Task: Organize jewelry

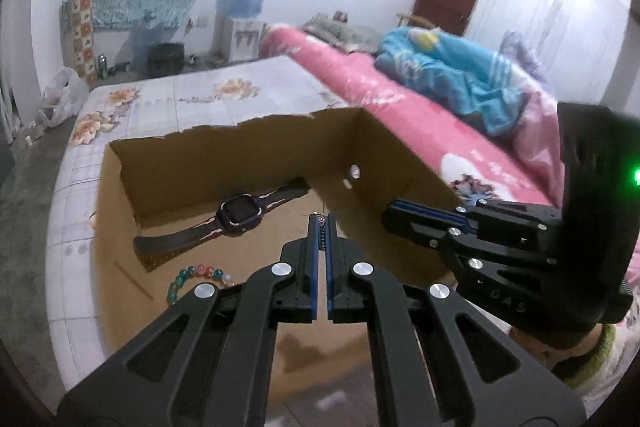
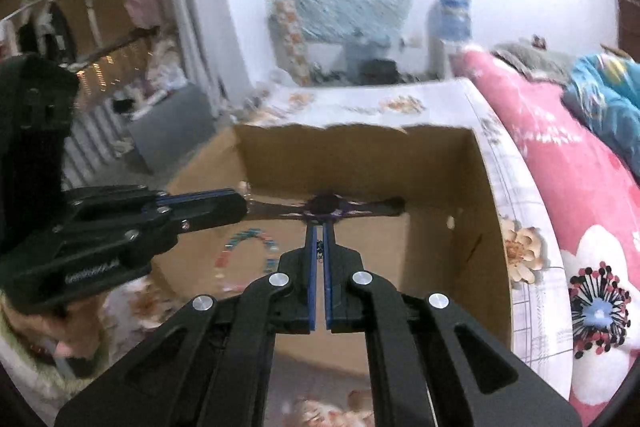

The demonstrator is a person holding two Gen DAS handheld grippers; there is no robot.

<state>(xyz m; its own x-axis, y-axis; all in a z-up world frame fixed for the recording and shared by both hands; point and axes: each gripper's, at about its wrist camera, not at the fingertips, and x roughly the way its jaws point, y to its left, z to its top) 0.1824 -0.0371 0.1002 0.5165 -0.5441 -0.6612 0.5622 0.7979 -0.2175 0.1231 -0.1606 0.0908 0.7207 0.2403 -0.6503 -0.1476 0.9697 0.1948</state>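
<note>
Both grippers hang over an open brown cardboard box (image 1: 248, 163) with a torn upper edge, which sits on a floral-printed sheet on the bed (image 1: 192, 95). The left gripper (image 1: 322, 227) has its blue-lined jaws pressed together on a thin chain-like piece of jewelry (image 1: 321, 233), of which only a few small links and a clasp show. The right gripper (image 2: 320, 237) is likewise closed, with a small dark bit of chain between its jaws (too fine for me to say whether it is the same strand).

I judge the step in hand to be carrying this fine chain over the box to lay it inside. The next move calls for lowering to a bare patch of the cardboard floor, then easing the jaws apart so the limp links settle without tangling.

Already in the box lie a dark, square-faced wristwatch with a long rubbery strap (image 1: 236, 219), flat against the far wall, and a bracelet of glossy round beads in green, pink and white (image 1: 200, 277), nearer the front. The cardboard looks matte and stiff; the chain will drape and snag easily.
</note>
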